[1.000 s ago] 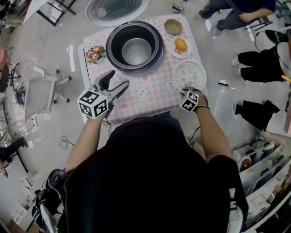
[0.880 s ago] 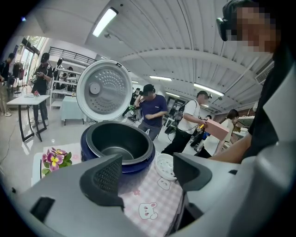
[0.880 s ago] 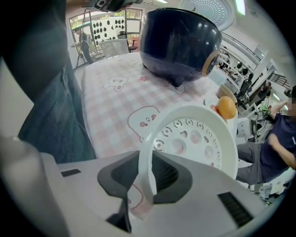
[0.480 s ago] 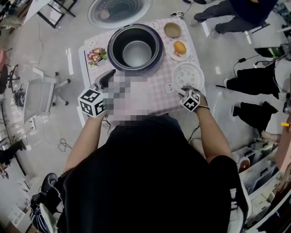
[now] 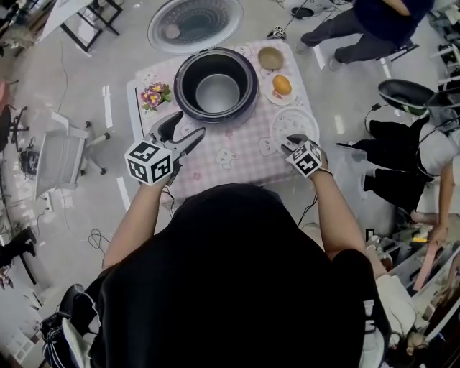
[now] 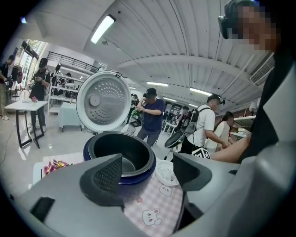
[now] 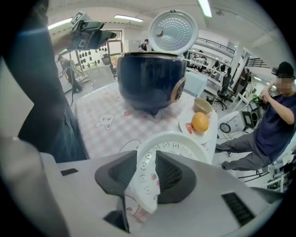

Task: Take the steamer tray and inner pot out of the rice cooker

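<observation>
A small tabletop (image 5: 237,154) under a pink checked cloth printed with rabbits carried everything, the cloth hanging over its near edge. The big dark blue rice cooker (image 5: 180,79) stood straight ahead of the left jaws at the far middle, nearly reaching the far edge. Its round white lid (image 5: 195,21) stood raised on the far side, so the mouth was free from above and from the near side. The dark round inner pot (image 5: 218,92) sat down inside the cooker, mouth up, its axis upright.

A bare stretch of cloth lay between the cooker and the near edge, below and ahead of both pairs of jaws.

The left gripper (image 5: 188,123) hovered above the near left part of the tabletop and pointed at the cooker. Its jaws were wide apart, with nothing between them.

The white round perforated steamer tray (image 5: 298,122) lay flat out of the cooker near the right edge, holed face up; being a disc, it had no long axis. The right gripper (image 7: 146,162) pointed steeply down at the tray's near rim. Its jaws were narrowly apart, the rim showed between them, and the pads looked clear of it.

Beyond the right jaws sat a white plate (image 5: 273,95) holding an orange (image 5: 282,85), then a small tan bowl (image 5: 271,57) by the far right corner. To the left of the left jaws, purple and yellow flowers (image 5: 154,95) lay by the left edge.
</observation>
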The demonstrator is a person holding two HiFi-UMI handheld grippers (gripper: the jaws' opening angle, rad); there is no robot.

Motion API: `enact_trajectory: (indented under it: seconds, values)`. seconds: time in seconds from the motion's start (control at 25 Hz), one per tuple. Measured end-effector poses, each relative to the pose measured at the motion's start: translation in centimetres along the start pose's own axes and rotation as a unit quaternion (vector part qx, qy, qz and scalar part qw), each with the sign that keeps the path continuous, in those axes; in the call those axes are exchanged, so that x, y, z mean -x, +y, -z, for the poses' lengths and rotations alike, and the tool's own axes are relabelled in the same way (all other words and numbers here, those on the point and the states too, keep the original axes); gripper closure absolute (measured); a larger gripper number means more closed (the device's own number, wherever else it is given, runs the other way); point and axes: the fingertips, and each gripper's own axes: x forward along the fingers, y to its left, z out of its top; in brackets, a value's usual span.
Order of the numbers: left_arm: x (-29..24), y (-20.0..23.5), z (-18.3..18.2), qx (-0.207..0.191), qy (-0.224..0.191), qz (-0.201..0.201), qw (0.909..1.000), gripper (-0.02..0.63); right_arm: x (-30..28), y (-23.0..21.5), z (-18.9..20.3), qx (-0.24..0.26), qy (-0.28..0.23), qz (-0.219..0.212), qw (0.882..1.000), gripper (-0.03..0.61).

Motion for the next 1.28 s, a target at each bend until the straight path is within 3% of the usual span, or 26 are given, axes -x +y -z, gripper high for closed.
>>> enact_trajectory:
  seconds: [0.28,0.52,0.64,0.84,1.16,1.28]
  values:
    - [0.6,0.0,-0.9,-0.001,-0.014,0.0,0.9999,0.262,3.8,-3.5,-4.4,-0.045,-0.084,0.055,0.994,0.442]
    - [1.4,0.0,-1.0,-0.002,-0.019,-0.006,0.9998,0.262,7.0,-6.2,-7.3,-0.111,-0.167,0.077,0.977,0.436]
    - [1.8,0.0,-1.0,-0.002,-0.021,-0.01,0.9997,0.262,8.9,-6.7,-8.8,-0.16,-0.214,0.064,0.961,0.428]
    - [2.2,0.1,-1.2,0.001,-0.028,-0.016,0.9995,0.262,12.3,-7.6,-11.3,-0.245,-0.304,0.024,0.921,0.414]
    - [3.1,0.6,-1.4,0.009,-0.039,-0.032,0.9987,0.262,16.7,-7.7,-14.9,-0.234,-0.375,0.011,0.897,0.376]
    - [3.1,1.0,-0.9,0.015,-0.033,-0.042,0.9985,0.262,17.4,-7.8,-15.7,-0.23,-0.384,0.006,0.894,0.37]
